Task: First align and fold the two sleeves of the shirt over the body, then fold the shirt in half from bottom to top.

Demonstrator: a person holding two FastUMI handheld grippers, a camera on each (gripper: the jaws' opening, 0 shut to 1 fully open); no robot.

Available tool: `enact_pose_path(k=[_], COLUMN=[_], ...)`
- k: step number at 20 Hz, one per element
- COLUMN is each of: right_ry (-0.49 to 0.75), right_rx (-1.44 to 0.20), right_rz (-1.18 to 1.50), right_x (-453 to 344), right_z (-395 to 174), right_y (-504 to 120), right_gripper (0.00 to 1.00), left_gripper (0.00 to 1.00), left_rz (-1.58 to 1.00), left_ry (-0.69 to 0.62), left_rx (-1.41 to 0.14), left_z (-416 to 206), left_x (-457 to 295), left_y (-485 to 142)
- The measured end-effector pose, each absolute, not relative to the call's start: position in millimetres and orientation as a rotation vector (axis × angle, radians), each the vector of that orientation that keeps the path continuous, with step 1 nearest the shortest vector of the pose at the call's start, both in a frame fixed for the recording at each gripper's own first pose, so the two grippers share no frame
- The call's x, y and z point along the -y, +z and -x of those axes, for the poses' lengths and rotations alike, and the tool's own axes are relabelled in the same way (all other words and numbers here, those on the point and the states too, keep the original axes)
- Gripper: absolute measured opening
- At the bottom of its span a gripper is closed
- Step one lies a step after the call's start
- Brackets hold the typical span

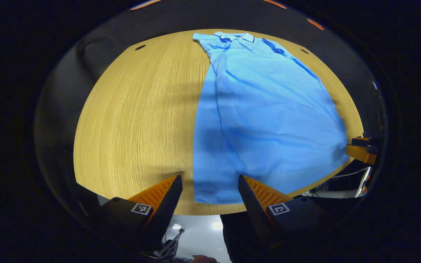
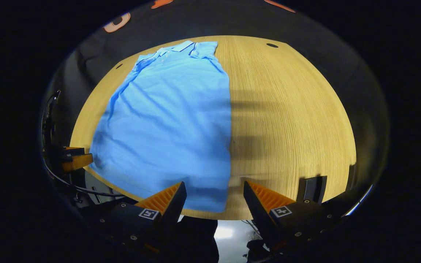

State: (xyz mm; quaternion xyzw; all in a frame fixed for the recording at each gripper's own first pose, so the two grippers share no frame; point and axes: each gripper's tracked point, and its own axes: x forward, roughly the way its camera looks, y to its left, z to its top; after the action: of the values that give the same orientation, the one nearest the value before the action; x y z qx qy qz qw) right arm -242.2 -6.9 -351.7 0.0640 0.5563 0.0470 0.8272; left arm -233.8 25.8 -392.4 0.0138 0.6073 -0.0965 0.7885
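Blue shirt (image 1: 265, 120) lay flat on wooden bench (image 1: 137, 120), collar at the far edge, hem at the near edge. Left hand-held gripper (image 1: 210, 188) and right hand-held gripper (image 2: 215, 193) both hung released over the hem corners, grasping nothing.

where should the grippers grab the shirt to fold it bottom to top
Grip the blue shirt at its two bottom hem corners, coming in from the near table edge. The hem lies flat along that edge, right ahead of the open left gripper and right gripper, with the collar at the far end.
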Motion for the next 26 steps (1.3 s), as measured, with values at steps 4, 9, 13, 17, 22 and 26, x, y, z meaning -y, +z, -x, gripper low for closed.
enact_pose_path(k=[4, 9, 13, 17, 22, 26], right_ry=[0.082, 0.051, -0.014, -0.038, 0.023, 0.065], right_rx=[-1.243, -1.265, -1.283, -1.293, -1.221, -1.163], right_rz=[-0.127, -0.078, -0.165, -0.401, -0.545, -0.556], right_x=[4.6, 4.7, 4.9, -6.0, -15.2, -15.8], right_z=[251.4, 248.3, 243.8, 238.6, 227.8, 206.5], right_y=[-363.3, -365.0, -365.5, -363.2, -349.0, -329.7], right_gripper=[0.84, 0.73, 0.33, 0.05, 0.01, 0.01], left_gripper=[1.00, 0.99, 0.72, 0.20, 0.09, 0.05], left_rz=[-0.012, -0.023, 0.024, 0.063, 0.174, 0.165], left_ry=[-0.211, -0.206, -0.156, -0.131, -0.168, -0.210], left_rx=[-1.331, -1.337, -1.355, -1.383, -1.370, -1.318], left_z=[241.5, 241.2, 240.6, 242.0, 235.7, 206.9], left_x=[-29.0, -23.4, -18.1, -6.9, 5.1, 9.4], left_y=[-401.2, -400.8, -400.6, -400.3, -390.8, -371.9])
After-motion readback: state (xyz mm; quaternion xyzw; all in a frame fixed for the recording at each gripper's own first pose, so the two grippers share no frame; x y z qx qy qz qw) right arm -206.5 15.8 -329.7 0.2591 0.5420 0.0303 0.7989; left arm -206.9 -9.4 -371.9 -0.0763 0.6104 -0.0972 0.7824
